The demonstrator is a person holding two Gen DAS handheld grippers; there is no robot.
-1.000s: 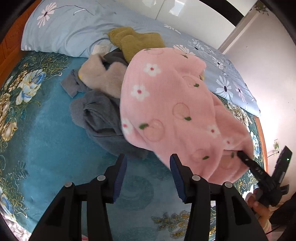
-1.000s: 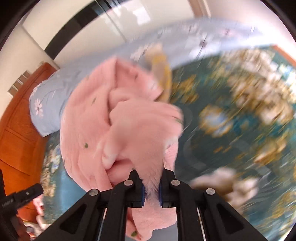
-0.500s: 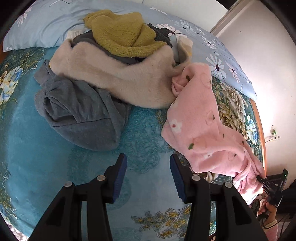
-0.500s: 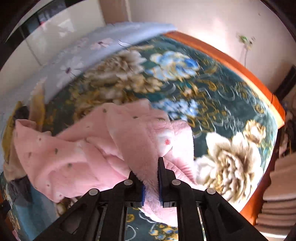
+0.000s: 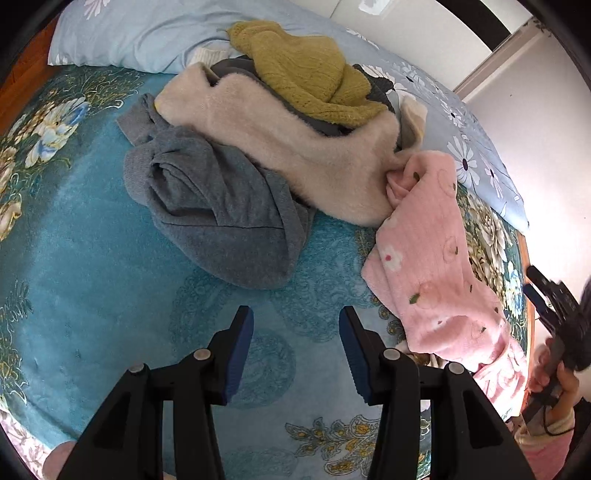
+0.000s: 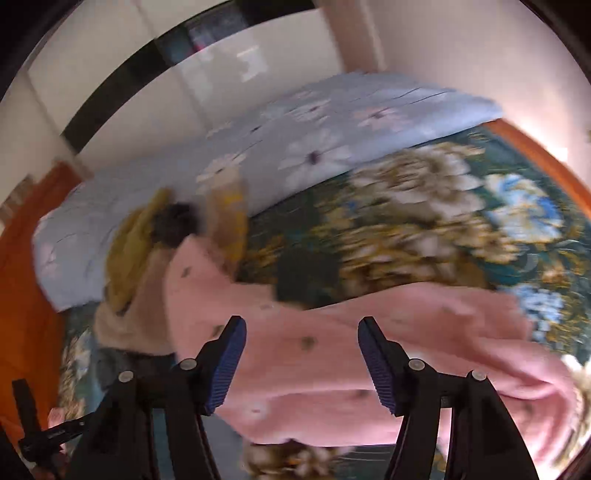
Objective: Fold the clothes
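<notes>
A pink fleece garment with small flowers [image 5: 432, 266] lies stretched across the bed on the right, one end against the clothes pile; it also shows in the right wrist view [image 6: 332, 354]. My left gripper [image 5: 295, 325] is open and empty above the teal bedspread, left of the pink garment. My right gripper [image 6: 299, 336] is open just above the pink garment, holding nothing; it shows at the right edge of the left wrist view [image 5: 543, 291]. The right wrist view is blurred.
A pile lies behind the pink garment: a grey sweatshirt [image 5: 218, 210], a cream fuzzy garment [image 5: 295, 147] and a mustard knit [image 5: 310, 81]. A light blue floral quilt [image 5: 147, 33] runs along the far side. The bed's orange wooden edge [image 6: 546, 158] is on the right.
My right gripper pulled the pink garment off the pile and across the bed, then opened and let it go. The left gripper stayed open and shifted little.
</notes>
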